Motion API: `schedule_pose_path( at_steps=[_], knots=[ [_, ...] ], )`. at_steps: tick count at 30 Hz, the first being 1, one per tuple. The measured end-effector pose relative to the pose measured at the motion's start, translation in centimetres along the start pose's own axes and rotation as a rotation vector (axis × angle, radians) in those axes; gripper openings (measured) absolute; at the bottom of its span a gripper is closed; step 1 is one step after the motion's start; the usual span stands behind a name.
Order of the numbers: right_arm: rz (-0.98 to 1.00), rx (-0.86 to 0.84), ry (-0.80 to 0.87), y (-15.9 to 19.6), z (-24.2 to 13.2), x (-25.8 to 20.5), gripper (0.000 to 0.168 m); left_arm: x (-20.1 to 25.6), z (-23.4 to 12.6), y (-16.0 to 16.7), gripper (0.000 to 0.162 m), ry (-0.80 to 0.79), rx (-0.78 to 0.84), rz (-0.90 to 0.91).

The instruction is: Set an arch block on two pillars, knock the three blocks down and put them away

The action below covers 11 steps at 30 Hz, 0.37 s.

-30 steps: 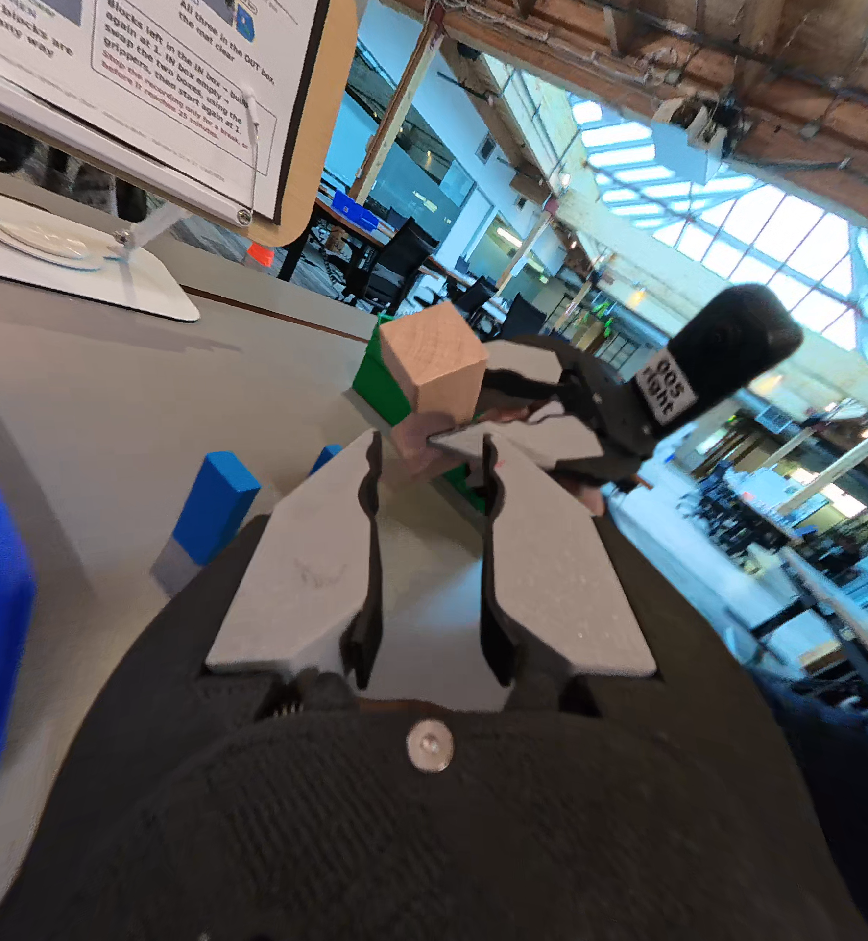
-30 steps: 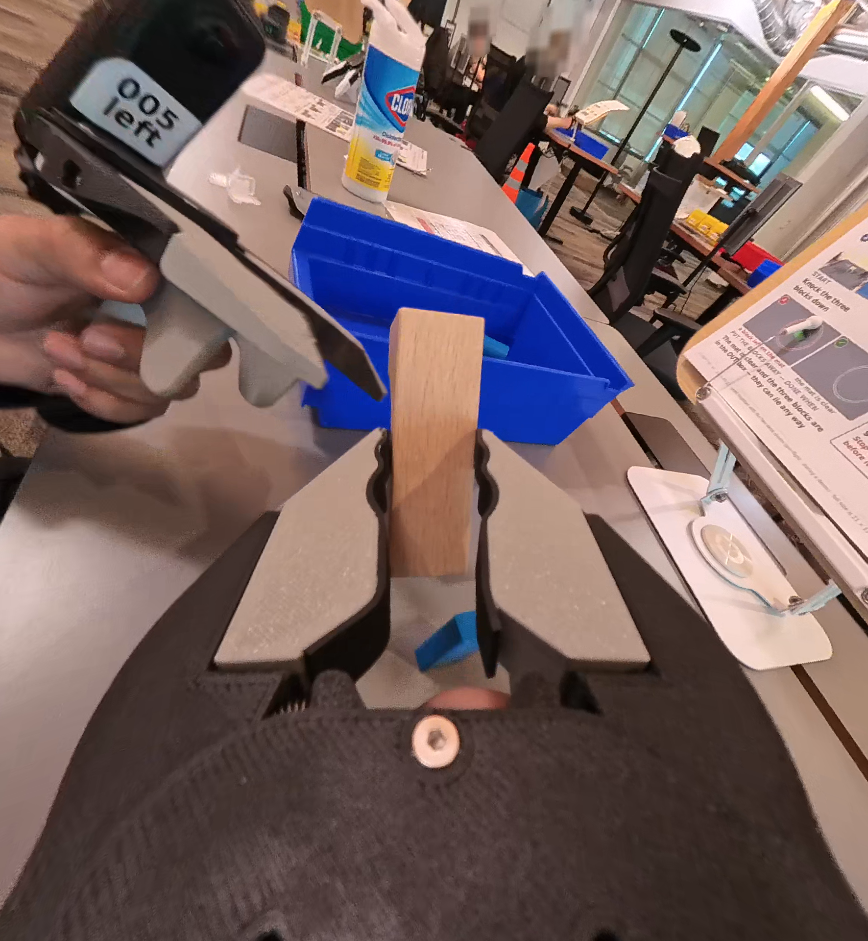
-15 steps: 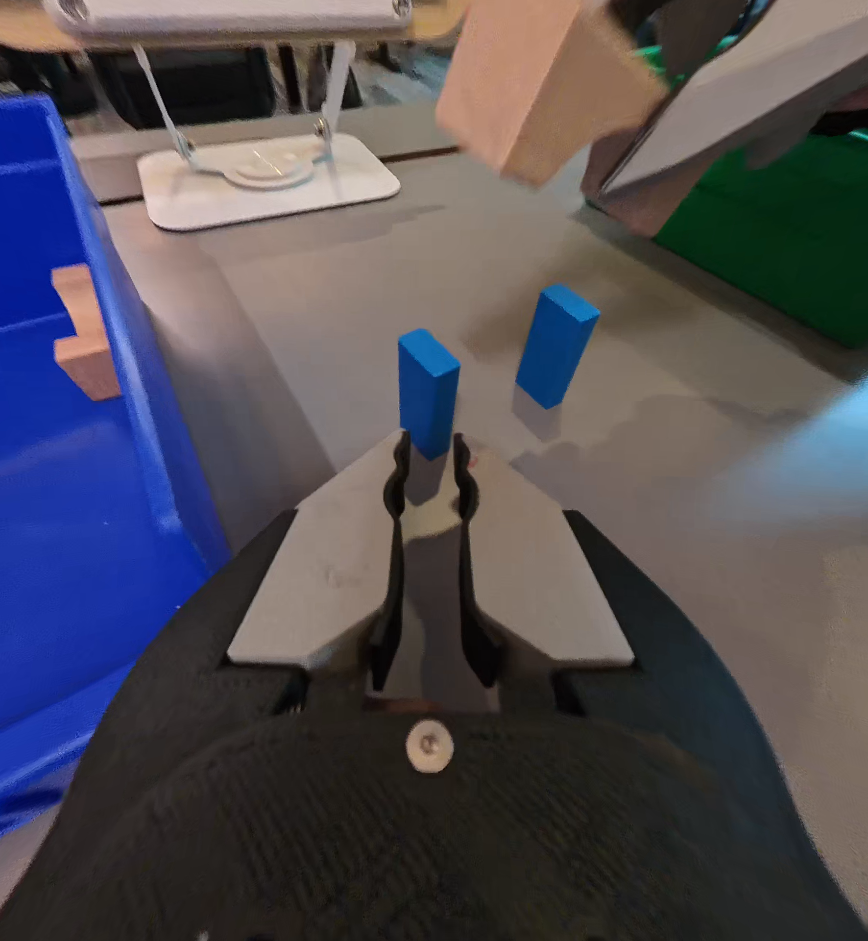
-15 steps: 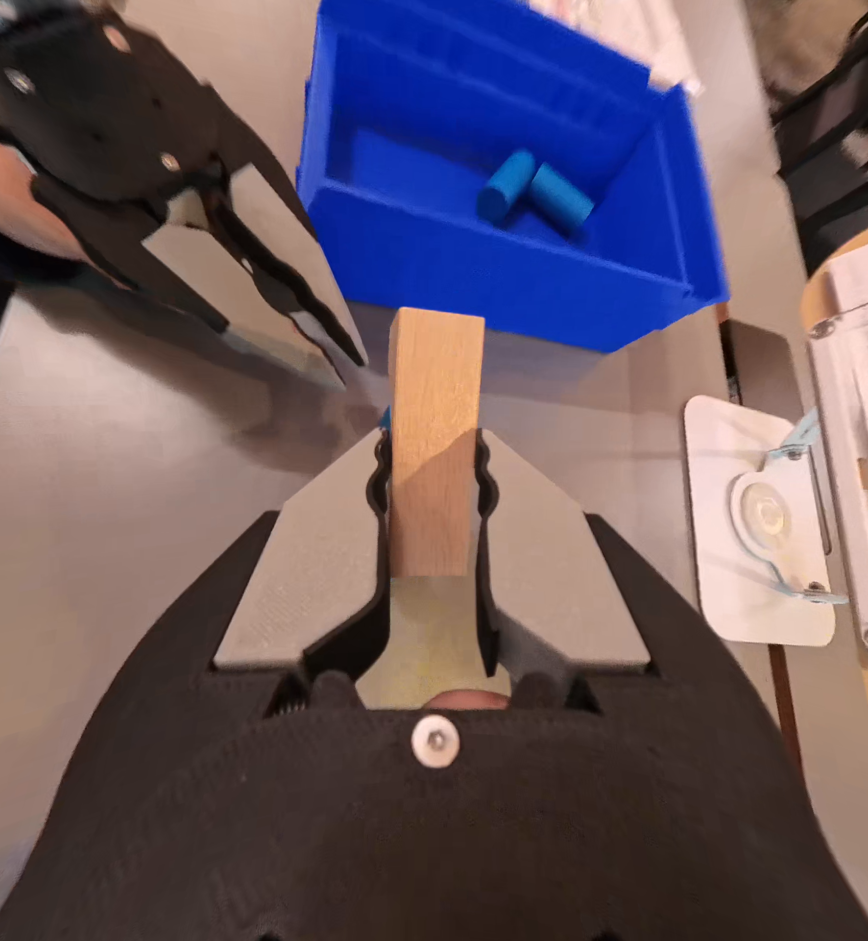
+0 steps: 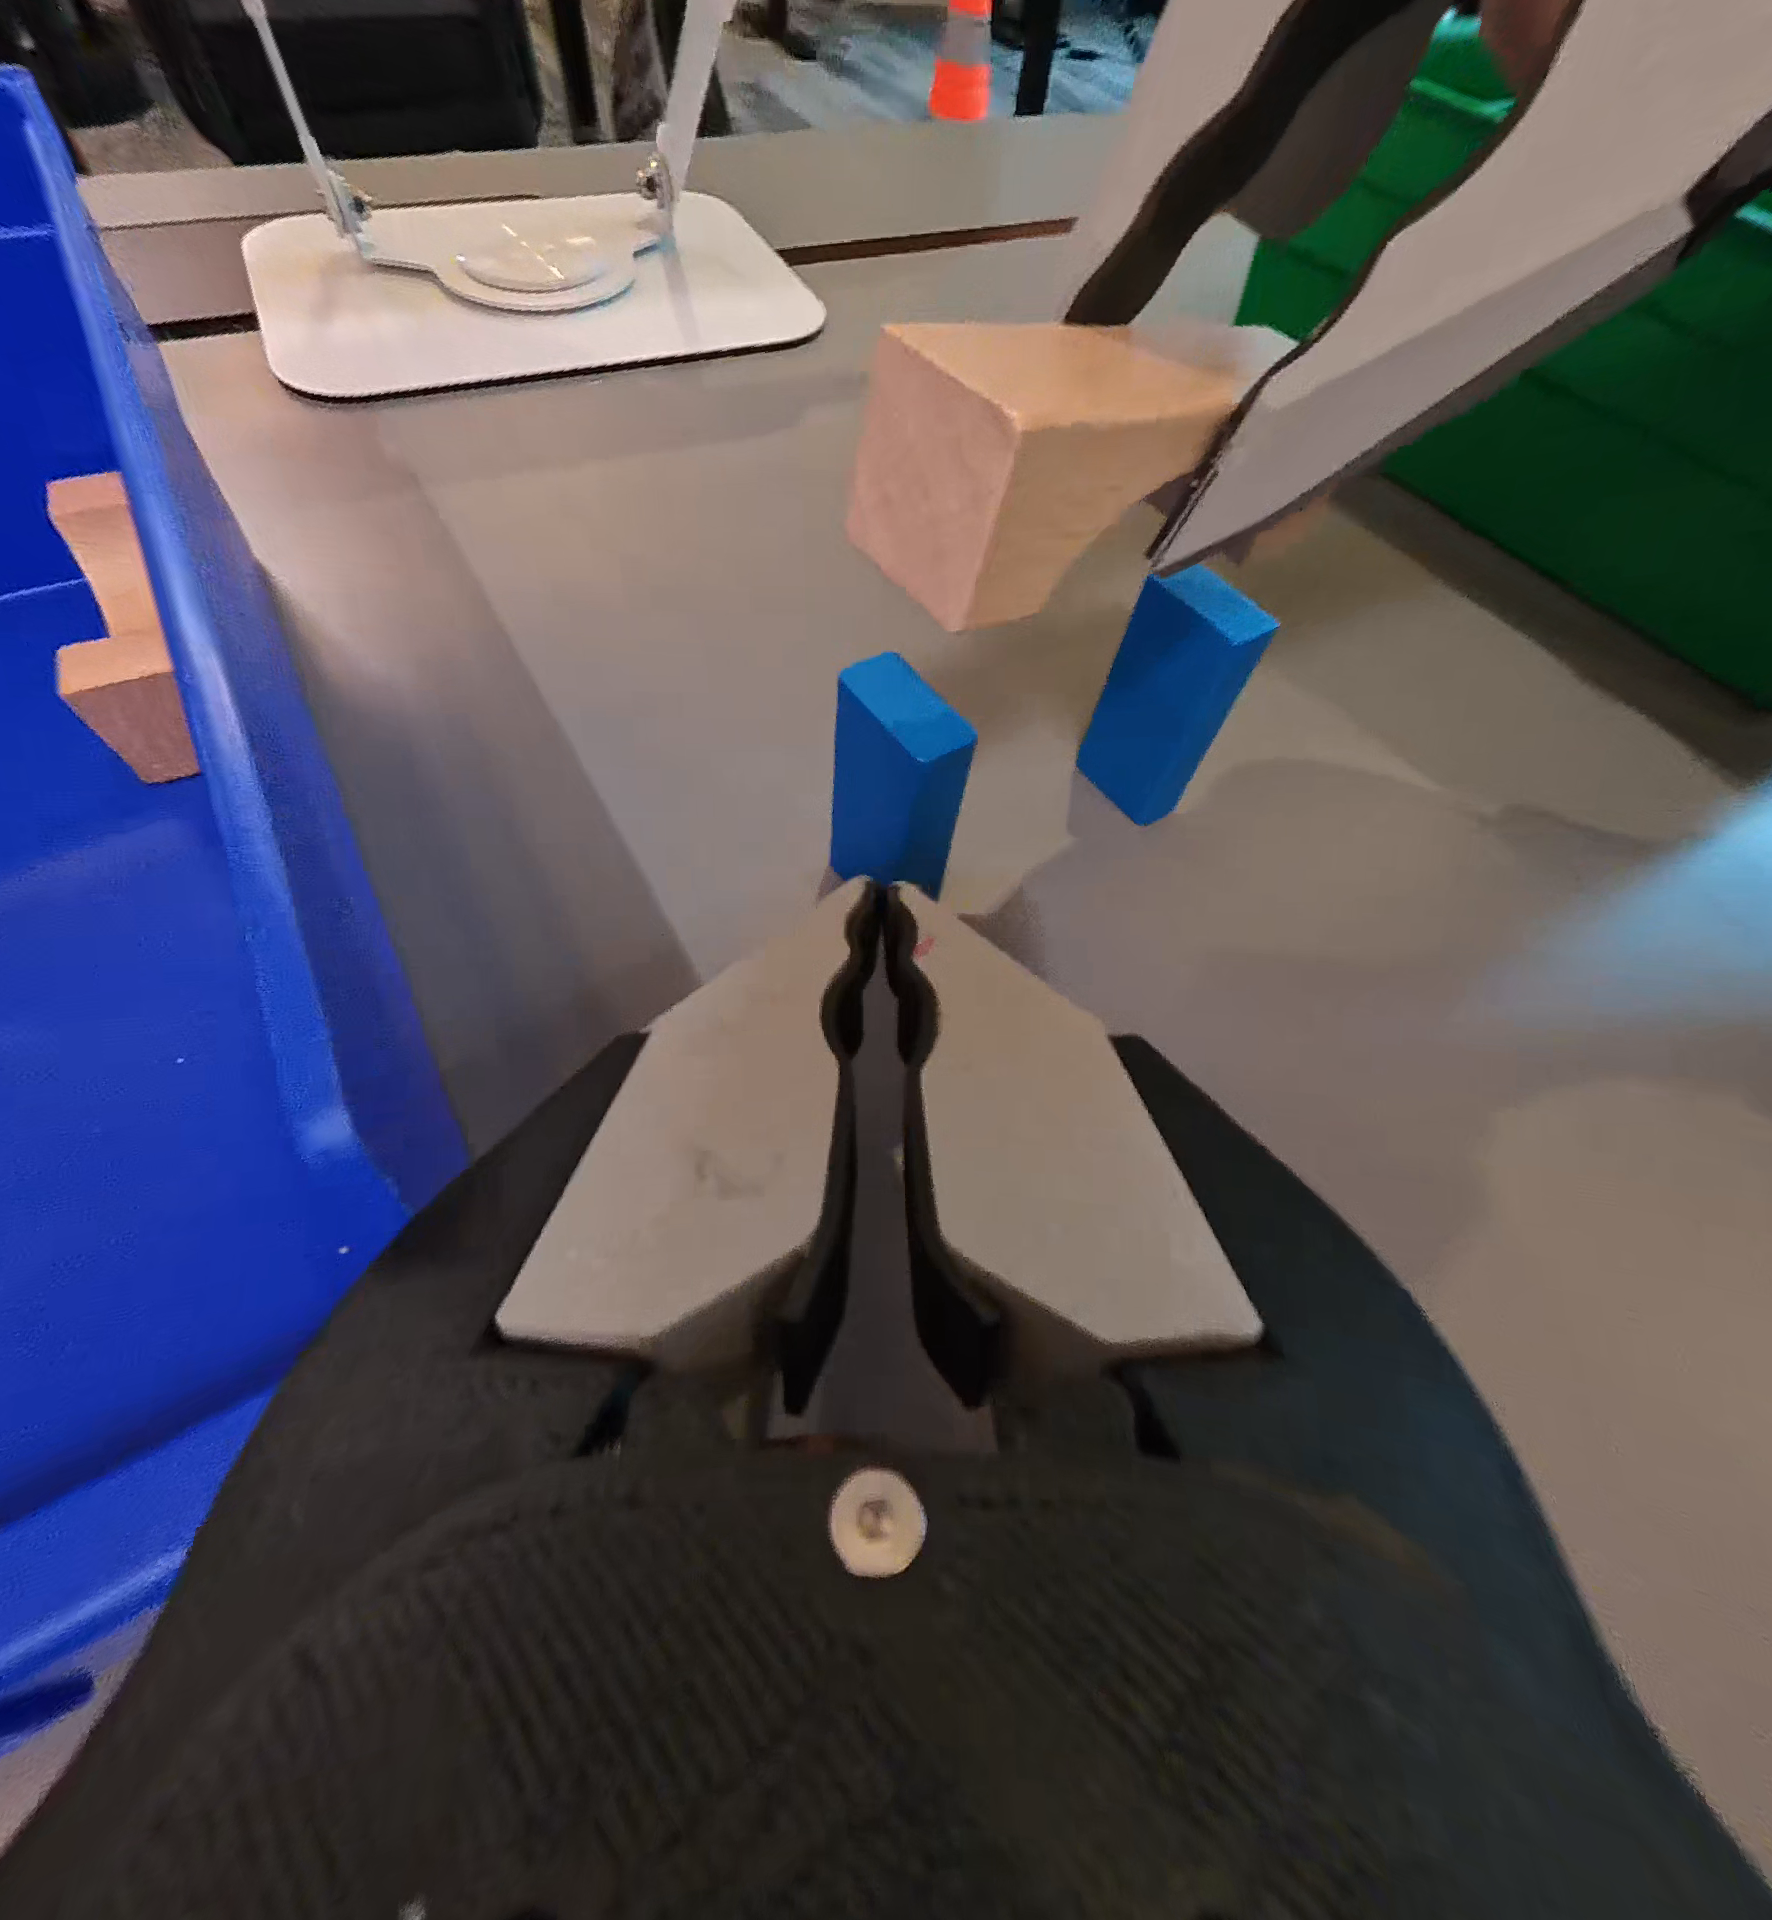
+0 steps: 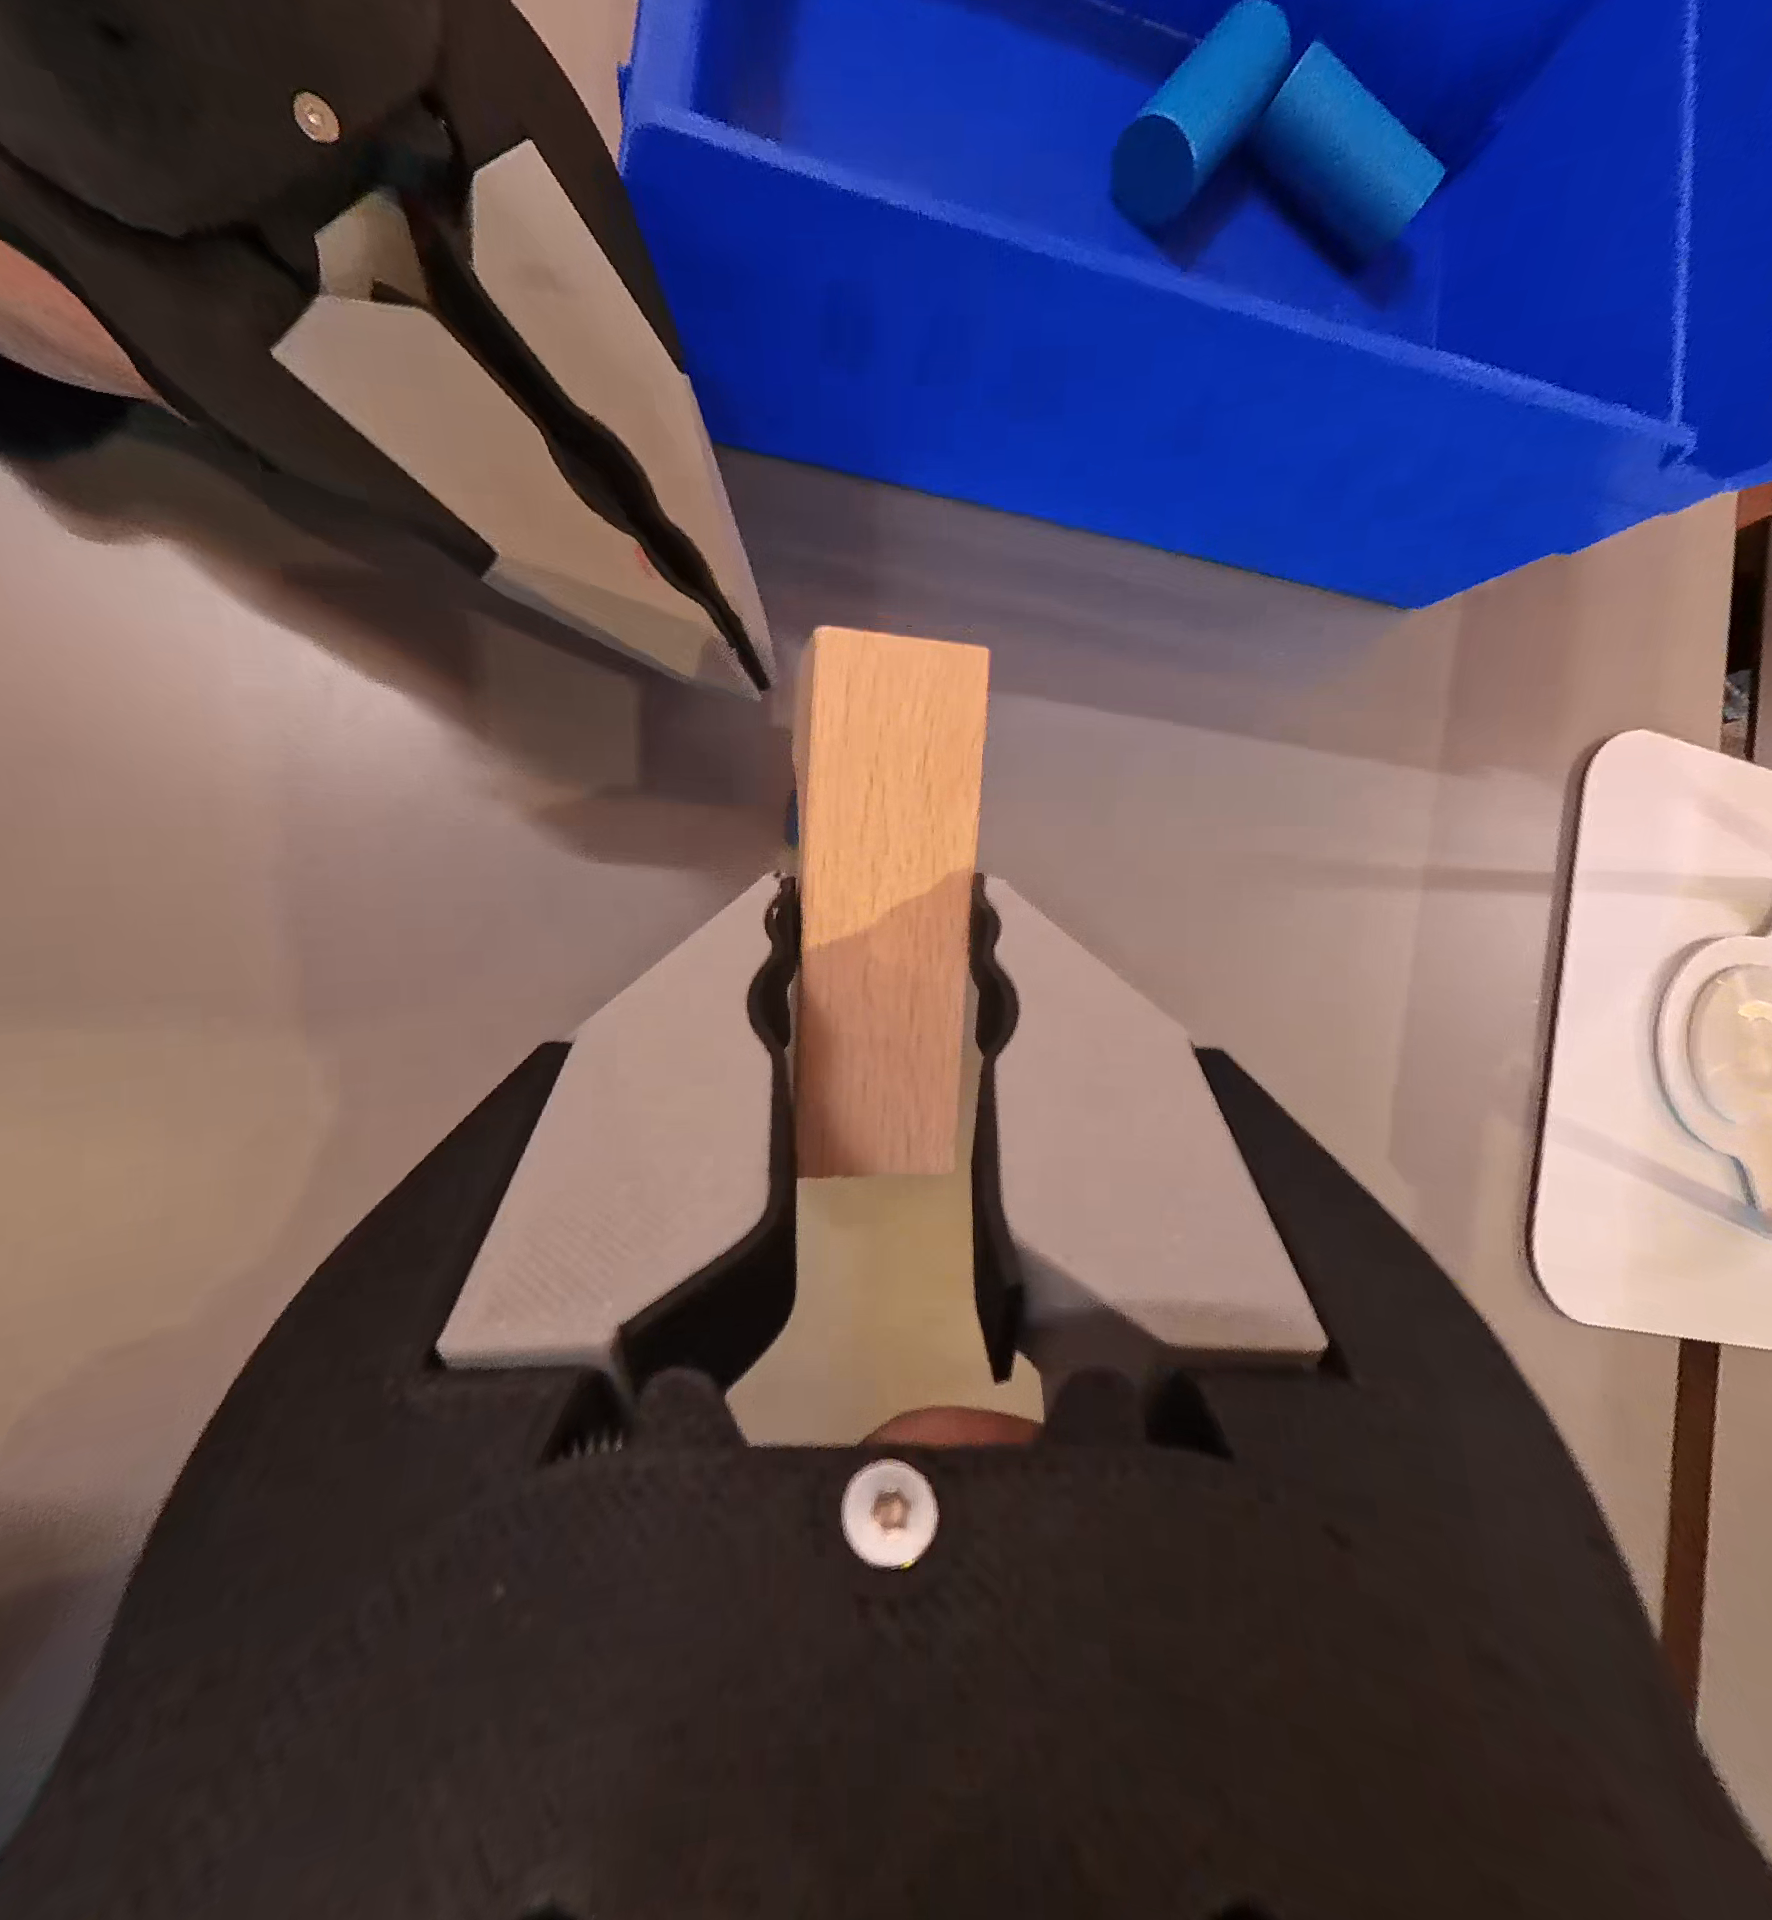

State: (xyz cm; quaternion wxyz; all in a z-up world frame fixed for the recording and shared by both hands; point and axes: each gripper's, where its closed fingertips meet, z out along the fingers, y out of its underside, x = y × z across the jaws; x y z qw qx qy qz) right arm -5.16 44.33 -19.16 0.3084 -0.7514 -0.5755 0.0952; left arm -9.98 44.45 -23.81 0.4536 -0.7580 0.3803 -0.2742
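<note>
Two blue pillars stand upright and apart on the grey table, one near (image 5: 897,774) and one farther right (image 5: 1173,707). My right gripper (image 6: 880,888) is shut on the wooden arch block (image 6: 887,904). In the left wrist view the block (image 5: 1007,468) hangs just above the pillars, tilted, apart from them. My left gripper (image 5: 877,896) is shut and empty, its tips just in front of the near pillar's base. In the right wrist view the left gripper (image 6: 747,665) sits close to the block's far left corner. The block hides the pillars there.
A blue bin (image 5: 134,935) stands on the left with a wooden arch block (image 5: 118,623) in it; in the right wrist view the bin (image 6: 1173,416) holds two blue cylinders (image 6: 1277,135). A green bin (image 5: 1588,468) is at the right. A white stand base (image 5: 529,291) sits at the back. Tip to tip, the grippers are about 7 centimeters apart.
My left gripper tipped down to the table and closed its jaws in front of the near pillar. My right gripper brought the wooden block down to just above the pillars.
</note>
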Motion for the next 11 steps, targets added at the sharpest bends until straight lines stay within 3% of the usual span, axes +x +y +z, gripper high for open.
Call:
schedule_pose_path(
  at_steps=[11],
  knots=[
    [0.005, -0.074, 0.005, 0.80, 1.02, -0.18, 0.030, -0.08, -0.05, -0.19, 0.000, -0.007, 0.015, 0.000]
  ],
)
